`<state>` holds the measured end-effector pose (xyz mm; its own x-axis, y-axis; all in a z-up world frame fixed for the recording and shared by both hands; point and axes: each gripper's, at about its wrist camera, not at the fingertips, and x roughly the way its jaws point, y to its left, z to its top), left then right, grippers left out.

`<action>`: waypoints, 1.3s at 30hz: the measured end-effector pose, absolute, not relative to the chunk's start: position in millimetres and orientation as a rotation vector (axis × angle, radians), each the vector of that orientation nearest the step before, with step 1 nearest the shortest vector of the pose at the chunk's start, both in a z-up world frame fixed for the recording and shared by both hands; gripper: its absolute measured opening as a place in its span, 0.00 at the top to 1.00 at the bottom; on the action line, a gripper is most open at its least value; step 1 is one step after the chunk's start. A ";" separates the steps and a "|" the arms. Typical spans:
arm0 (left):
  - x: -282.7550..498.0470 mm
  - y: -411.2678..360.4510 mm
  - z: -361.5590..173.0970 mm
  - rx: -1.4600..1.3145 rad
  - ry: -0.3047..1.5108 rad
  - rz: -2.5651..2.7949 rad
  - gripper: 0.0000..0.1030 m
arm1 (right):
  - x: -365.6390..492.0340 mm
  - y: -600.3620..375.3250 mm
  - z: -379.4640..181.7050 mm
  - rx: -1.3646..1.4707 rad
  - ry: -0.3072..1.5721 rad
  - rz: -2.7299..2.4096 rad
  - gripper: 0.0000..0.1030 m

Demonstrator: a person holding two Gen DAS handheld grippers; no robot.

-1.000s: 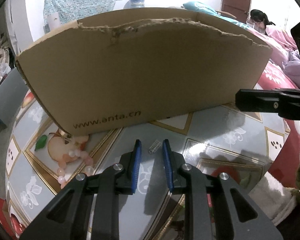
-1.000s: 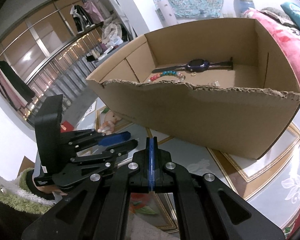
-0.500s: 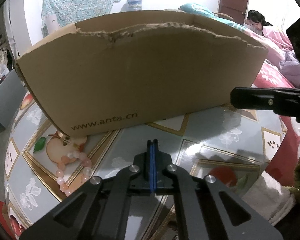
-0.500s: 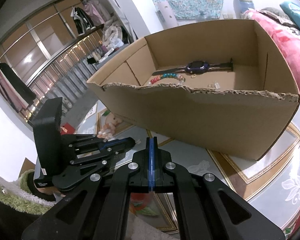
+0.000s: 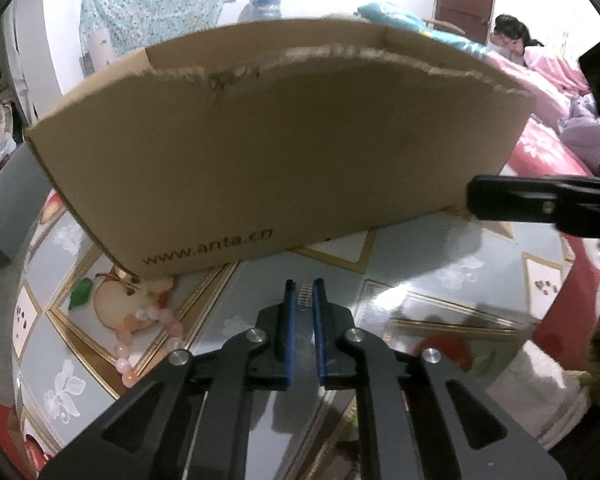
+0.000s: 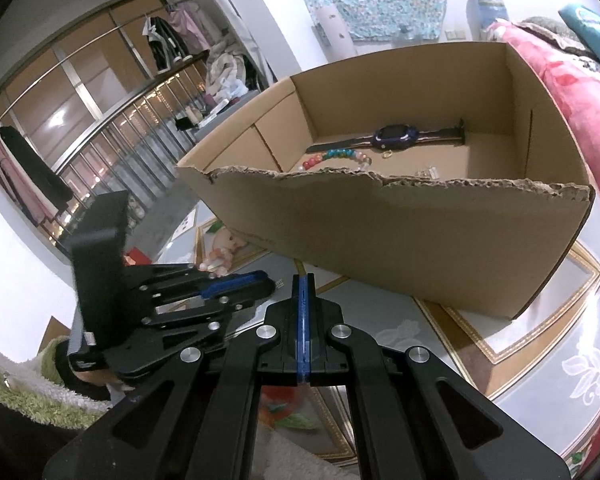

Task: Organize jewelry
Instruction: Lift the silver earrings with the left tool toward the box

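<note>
Two grippers: both low over the patterned tabletop [image 5: 440,264], in front of the cardboard box [image 5: 284,152].
Left gripper [image 5: 304,300]: its blue pads are pinched on a small silvery piece [image 5: 305,295], ridged like a tiny spring or clasp; too blurred to say which.
Right gripper [image 6: 303,288]: pads pressed flat together with nothing between them, pointing at the box's torn front wall.
Box: open-topped, upright on the table, "www.anta.cn" printed low on the near side.
Inside the box: a purple-faced watch [image 6: 394,136] lying flat near the back wall, a string of coloured beads [image 6: 334,158] just in front of it, a small gold ring [image 6: 387,155] beside the beads.
Pink bead bracelet [image 5: 148,344]: on the table outside the box, left of the left gripper, near the box's corner.
Background: a person [image 5: 512,38] by the pink bedding.
</note>
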<state>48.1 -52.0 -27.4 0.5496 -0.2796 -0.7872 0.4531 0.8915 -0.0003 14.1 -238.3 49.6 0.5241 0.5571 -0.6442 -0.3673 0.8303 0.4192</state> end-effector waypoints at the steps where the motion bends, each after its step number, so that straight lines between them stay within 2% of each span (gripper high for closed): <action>1: 49.2 -52.5 -28.3 0.217 0.888 -0.439 0.92 | 14.1 -238.4 49.8 0.243 0.855 0.559 1.00; 31: 62.5 -67.6 -27.4 0.288 0.891 -0.478 0.91 | 17.9 -242.3 43.7 0.266 0.857 0.555 1.00; 39: 59.7 -59.5 -26.4 0.252 0.873 -0.482 1.00 | 14.9 -244.6 50.4 0.263 0.838 0.549 1.00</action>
<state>59.7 -59.5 -26.4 0.5447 -0.3009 -0.7828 0.5024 0.8645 0.0172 14.9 -244.6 50.4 0.5417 0.5566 -0.6299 -0.3553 0.8308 0.4285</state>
